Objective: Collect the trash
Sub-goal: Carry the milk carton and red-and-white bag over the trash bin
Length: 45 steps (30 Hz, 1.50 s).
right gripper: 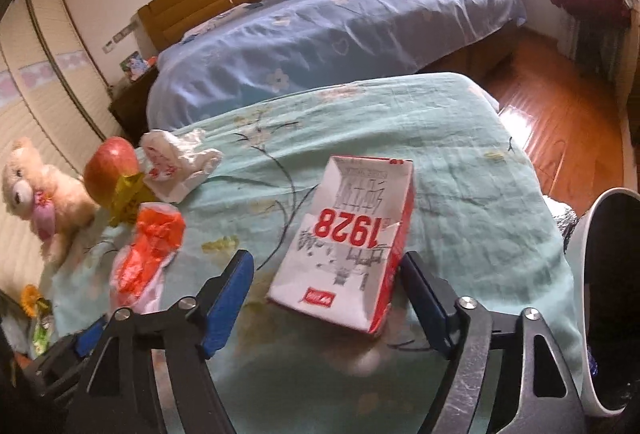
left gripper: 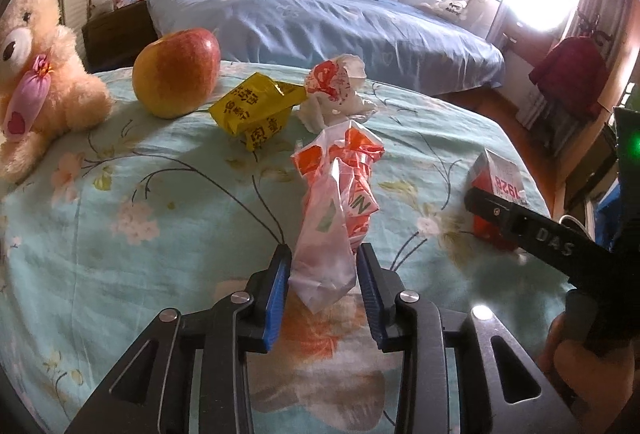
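Crinkly, feather-light plastic wrapper (left gripper: pixel 336 202) is bracketed mid-bed by the left gripper's (left gripper: pixel 324 274) parted fingers; the right gripper (right gripper: pixel 326 284) is spread around the stiff milk carton (right gripper: pixel 352 238).

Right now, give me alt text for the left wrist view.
The left gripper straddles a crumpled orange-and-white plastic bag on a floral teal bedspread, jaws open. Behind lie a yellow wrapper, a wadded tissue, an apple and a teddy bear.

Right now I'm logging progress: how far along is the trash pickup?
Nothing looks binned yet. In hand: the left gripper brackets the orange plastic bag; the right gripper straddles the milk carton, open. Left: yellow wrapper and crumpled tissue.
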{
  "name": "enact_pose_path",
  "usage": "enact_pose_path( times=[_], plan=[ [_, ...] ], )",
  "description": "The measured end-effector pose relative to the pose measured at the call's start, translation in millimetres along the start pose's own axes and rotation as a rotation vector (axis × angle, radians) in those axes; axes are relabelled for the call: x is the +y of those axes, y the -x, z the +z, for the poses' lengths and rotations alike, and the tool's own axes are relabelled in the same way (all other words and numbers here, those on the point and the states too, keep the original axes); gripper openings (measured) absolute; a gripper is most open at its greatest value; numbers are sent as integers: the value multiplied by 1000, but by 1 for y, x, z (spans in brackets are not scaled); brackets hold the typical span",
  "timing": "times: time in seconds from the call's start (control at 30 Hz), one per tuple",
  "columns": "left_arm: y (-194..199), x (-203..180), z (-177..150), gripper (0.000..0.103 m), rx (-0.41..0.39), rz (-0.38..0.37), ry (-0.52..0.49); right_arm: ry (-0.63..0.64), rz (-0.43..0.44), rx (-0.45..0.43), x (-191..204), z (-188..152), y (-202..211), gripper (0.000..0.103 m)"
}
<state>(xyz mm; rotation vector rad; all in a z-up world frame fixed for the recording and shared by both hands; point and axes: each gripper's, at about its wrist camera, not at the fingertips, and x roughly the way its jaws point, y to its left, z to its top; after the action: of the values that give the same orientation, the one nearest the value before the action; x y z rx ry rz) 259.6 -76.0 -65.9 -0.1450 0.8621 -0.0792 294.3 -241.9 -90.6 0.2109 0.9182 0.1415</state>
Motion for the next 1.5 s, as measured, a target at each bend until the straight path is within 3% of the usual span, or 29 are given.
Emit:
enact_pose_path(
  times=[0.33,0.7,1.1,1.17,1.5],
  plan=[
    [10,-23,-5,24,-28,-35,-55,5,54,-22,-23,-13,24,61],
    [20,-60,-13,24,-27,-94,-122,-1,34,-72,-50,-25,61,60],
    [20,-60,-18,24,-9,-94,-118,1,-23,-17,-56,-28,48,66],
    [21,-60,-18,24,-7,-96,-118,-3,-29,-17,-58,-29,48,53],
    [27,-79,-22,24,-12,-133,-159,-1,-11,-72,-70,-36,73,52]
  ],
)
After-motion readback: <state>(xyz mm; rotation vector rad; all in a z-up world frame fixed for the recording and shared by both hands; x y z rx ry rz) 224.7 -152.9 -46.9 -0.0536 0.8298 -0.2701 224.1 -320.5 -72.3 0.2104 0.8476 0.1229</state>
